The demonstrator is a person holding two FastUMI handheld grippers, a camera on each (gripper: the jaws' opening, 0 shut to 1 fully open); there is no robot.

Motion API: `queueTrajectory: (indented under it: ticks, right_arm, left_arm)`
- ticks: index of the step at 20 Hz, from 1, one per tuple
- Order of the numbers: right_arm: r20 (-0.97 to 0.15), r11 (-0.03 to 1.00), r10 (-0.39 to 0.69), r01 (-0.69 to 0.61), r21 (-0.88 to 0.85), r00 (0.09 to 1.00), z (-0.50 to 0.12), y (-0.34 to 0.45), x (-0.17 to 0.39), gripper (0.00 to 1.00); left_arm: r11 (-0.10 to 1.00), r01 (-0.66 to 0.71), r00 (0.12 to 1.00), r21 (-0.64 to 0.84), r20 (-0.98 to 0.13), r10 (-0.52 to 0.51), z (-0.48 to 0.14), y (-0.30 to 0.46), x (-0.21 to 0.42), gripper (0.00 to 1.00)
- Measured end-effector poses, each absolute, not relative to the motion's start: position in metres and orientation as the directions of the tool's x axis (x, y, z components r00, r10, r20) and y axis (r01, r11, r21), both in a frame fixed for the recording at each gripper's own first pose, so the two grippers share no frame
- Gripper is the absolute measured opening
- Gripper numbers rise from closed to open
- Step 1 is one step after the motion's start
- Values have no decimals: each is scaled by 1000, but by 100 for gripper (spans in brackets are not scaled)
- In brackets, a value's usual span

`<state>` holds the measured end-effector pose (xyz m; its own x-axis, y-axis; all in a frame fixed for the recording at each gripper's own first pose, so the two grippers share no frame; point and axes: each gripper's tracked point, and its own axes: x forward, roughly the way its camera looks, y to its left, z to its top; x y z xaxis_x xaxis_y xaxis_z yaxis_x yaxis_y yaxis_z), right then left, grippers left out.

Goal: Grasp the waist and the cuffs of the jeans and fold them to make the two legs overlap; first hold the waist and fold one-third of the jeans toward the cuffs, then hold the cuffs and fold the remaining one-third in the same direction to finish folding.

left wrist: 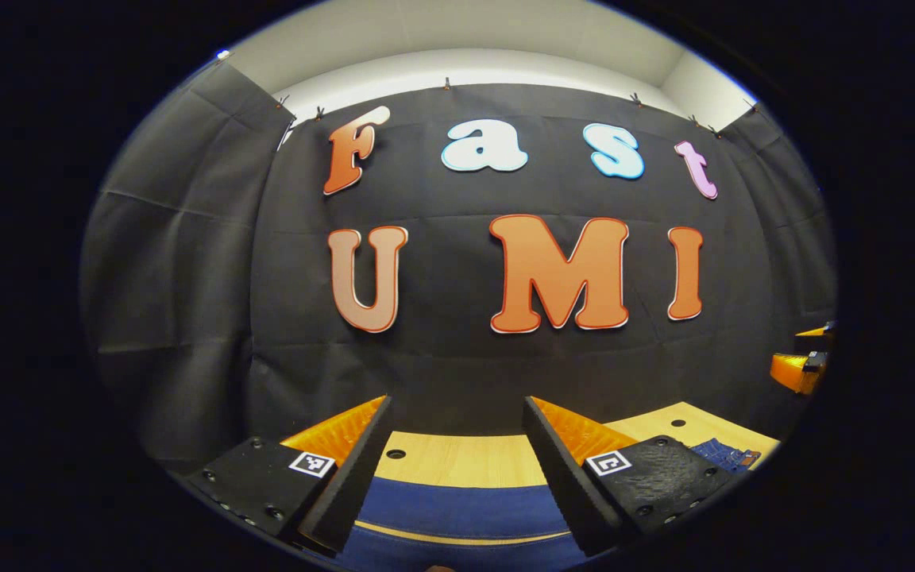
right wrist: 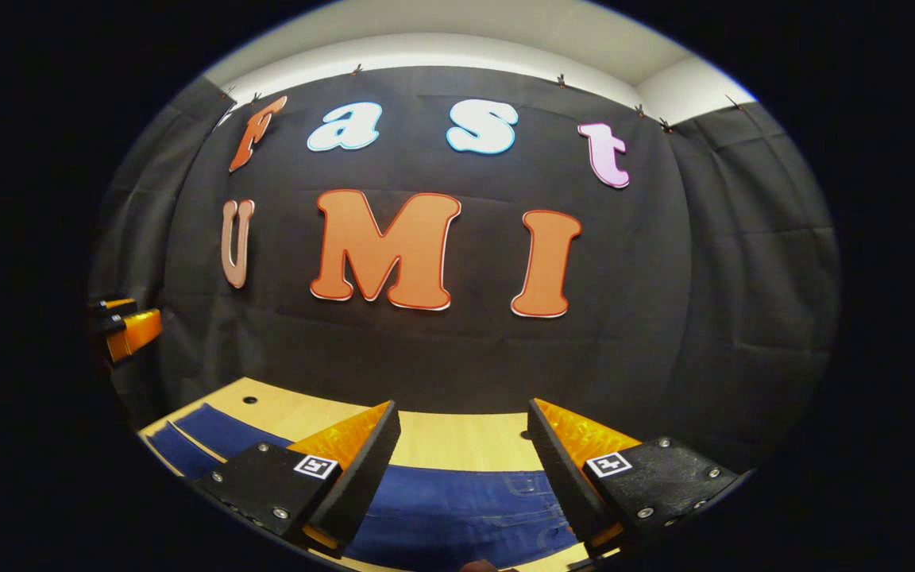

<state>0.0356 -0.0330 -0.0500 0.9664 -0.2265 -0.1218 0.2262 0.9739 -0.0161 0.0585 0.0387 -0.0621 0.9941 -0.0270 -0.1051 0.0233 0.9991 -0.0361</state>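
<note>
In the left gripper view, the left tongs (left wrist: 457, 445) stand spread and empty at 6 o'clock above the jeans (left wrist: 457, 508) lying on the surface (left wrist: 465, 461). The right tongs (right wrist: 464, 449) are likewise released over what seems the waist; the cloth wall (right wrist: 426, 349) stands beyond.

Both views are dim and evenly lit, the brightest area being the pale ceiling (left wrist: 457, 40) at the far top. The black cloth wall (right wrist: 704, 318) soaks up light and shows soft creases. Fisheye bending curves the wooden table (left wrist: 465, 461) edge; focus is sharp centrally, softer toward the rim.
</note>
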Motion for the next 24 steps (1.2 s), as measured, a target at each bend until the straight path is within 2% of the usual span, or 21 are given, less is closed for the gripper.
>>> queueTrajectory:
  ticks: [5, 11, 15, 24]
  right_arm:
    - [-185, 969, -245, 248, -6, 952, -74, -50, 31, 98]
    - [-269, 960, -276, 280, -27, 922, -101, -74, 27, 98]
    - [-360, 952, -258, 299, 63, 897, -128, -77, 24, 98]
    - [-564, 888, -226, 406, 215, 794, -198, -70, 16, 98]
  left_arm:
    - [997, -56, 986, -53, -161, 46, -85, 79, 52, 99]
    - [981, -157, 947, -118, -300, 115, -136, 132, 42, 99]
    - [961, -232, 909, -152, -385, 159, -173, 167, 38, 97]
    - [918, -328, 805, -222, -575, 148, -264, 234, 20, 98]
